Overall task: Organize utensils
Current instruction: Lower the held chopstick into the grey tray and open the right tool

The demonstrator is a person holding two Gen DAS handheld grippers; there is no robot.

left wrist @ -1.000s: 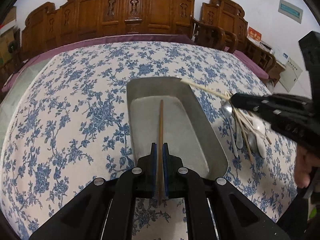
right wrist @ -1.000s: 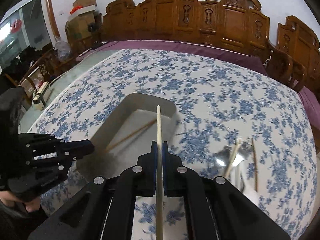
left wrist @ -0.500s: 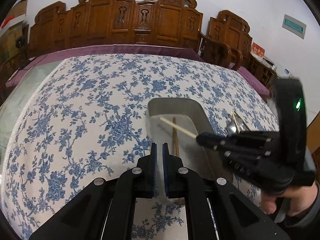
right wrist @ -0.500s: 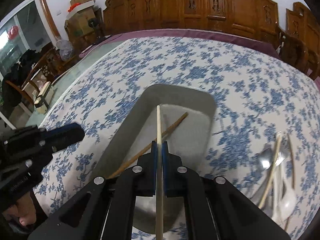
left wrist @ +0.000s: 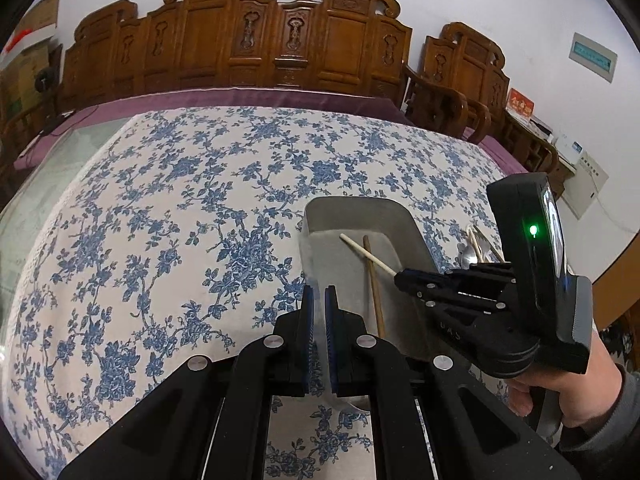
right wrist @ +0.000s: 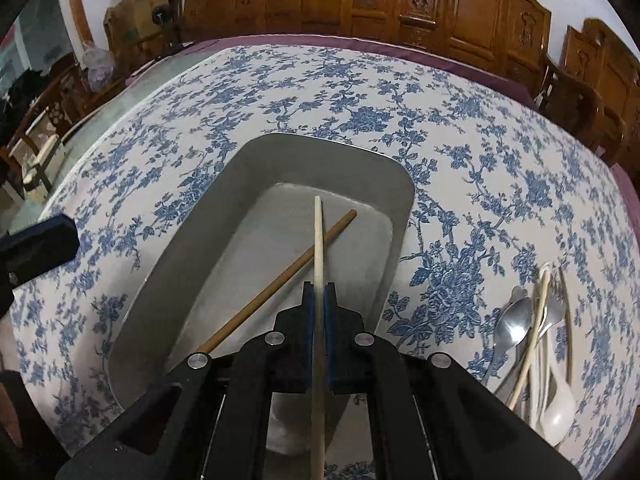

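A grey metal tray (right wrist: 192, 240) (left wrist: 412, 236) lies on the blue-flowered tablecloth. One brown chopstick (right wrist: 280, 280) (left wrist: 374, 284) rests slanted inside it. My right gripper (right wrist: 319, 286) (left wrist: 398, 278) is shut on a pale chopstick (right wrist: 318, 240) (left wrist: 362, 252), which points out over the tray floor and crosses above the brown one. My left gripper (left wrist: 319, 290) is shut with nothing between its pads, hovering at the tray's near left rim. A pile of spoons, a fork and more chopsticks (right wrist: 536, 328) (left wrist: 476, 248) lies on the cloth to the right of the tray.
Carved wooden chairs (left wrist: 280, 40) line the far side of the table. A purple cloth edge (right wrist: 360, 44) borders the tablecloth. A hand (left wrist: 560, 392) holds the right gripper's handle. Boxes and clutter (right wrist: 132, 4) stand at the far left.
The left gripper let go of the brown chopstick, which now lies in the tray, and drew back to the left. The right gripper brought the pale chopstick down over the tray.
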